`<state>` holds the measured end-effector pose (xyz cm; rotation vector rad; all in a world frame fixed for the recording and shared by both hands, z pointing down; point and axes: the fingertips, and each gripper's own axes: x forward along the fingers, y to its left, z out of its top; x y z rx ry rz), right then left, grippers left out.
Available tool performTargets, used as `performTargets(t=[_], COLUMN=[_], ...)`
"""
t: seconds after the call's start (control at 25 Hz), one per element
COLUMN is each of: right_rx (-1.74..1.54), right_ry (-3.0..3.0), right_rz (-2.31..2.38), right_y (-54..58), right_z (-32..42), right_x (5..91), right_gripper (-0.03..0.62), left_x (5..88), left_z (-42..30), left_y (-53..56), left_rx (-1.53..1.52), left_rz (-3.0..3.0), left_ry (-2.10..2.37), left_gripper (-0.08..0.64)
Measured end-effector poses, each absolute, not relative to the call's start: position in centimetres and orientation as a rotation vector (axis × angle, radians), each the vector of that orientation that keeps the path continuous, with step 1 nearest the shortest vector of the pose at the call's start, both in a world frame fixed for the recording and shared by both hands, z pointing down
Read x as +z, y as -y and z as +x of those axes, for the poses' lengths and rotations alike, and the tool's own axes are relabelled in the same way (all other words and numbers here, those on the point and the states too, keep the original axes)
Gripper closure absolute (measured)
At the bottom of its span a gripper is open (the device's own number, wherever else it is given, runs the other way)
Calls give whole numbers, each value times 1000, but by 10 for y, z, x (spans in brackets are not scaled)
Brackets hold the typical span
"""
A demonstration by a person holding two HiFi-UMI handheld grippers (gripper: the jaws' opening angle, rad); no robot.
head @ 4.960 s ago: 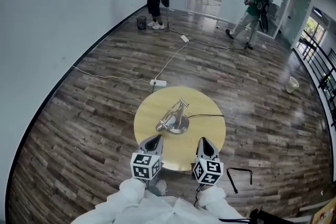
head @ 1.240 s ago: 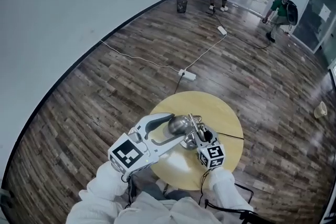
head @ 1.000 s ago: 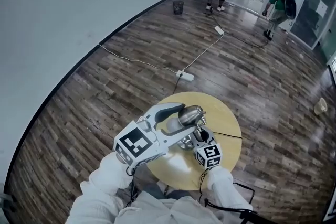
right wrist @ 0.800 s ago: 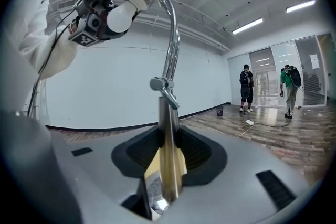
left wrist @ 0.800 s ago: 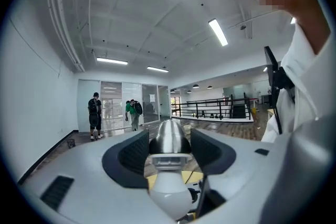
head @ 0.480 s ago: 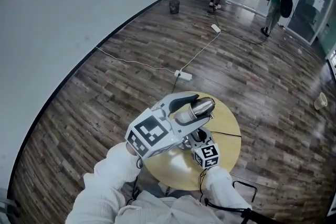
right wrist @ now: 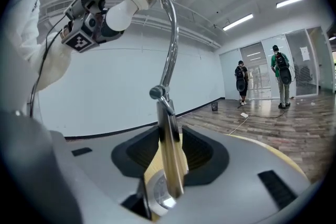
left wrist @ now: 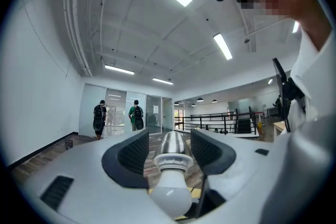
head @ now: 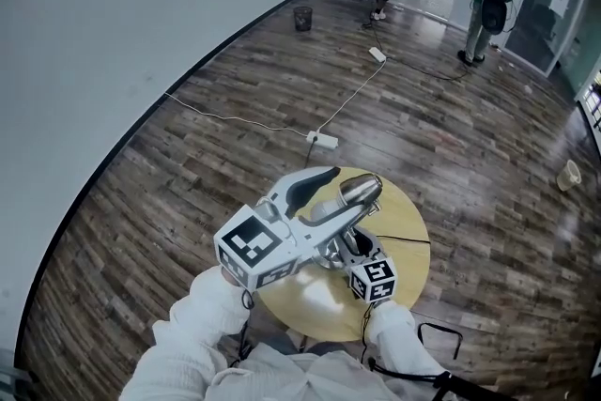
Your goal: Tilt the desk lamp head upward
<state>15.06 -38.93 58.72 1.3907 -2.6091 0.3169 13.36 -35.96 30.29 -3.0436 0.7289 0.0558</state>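
Both sleeves (head: 202, 326) are white. The left tool (head: 349, 192) and right tool (head: 355, 246) are pale grey and black-padded. Each carries a black-and-white marker cube (head: 252, 249).

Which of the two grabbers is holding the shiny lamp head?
The left gripper: its jaws clasp the lamp head up high, while the right gripper holds the lamp's lower arm.

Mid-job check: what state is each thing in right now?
lamp head, held high above the table
bulb, looks unlit
lamp stem, upright
left gripper, shut on lamp head
right gripper, shut on lamp stem
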Motion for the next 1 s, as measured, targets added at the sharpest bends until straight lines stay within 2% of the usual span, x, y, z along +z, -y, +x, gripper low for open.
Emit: performTargets(t=[0.16, 0.28, 0.4, 0.56, 0.64, 0.76, 1.0], right_rx=[339, 363, 375, 407, 429, 426, 444], right_ry=[2610, 2558, 2484, 2465, 2463, 2448, 2434], right_rz=[1511, 1666, 1757, 1788, 1791, 1784, 1804], right_y=[368, 346, 322, 300, 293, 287, 279], right_z=[174, 196, 202, 183, 167, 147, 136], right_x=[571, 561, 565, 570, 571, 573, 571], right_gripper=[458, 459, 459, 462, 476, 551, 578], left_x=[288, 312, 393, 513, 551, 581, 579], left_z=[84, 31, 1, 15, 34, 62, 83], left_y=[356, 360, 360, 336, 319, 299, 281], left_rx=[128, 163, 51, -235, -328, -431, -429], left_rz=[-2989, -2904, -2876, -3003, -3055, -3109, -3165], left_ry=[-908, -1181, -1424, -1598, -1594, -1544, -1407], left_gripper=[310, 312, 391, 549, 556, 557, 555])
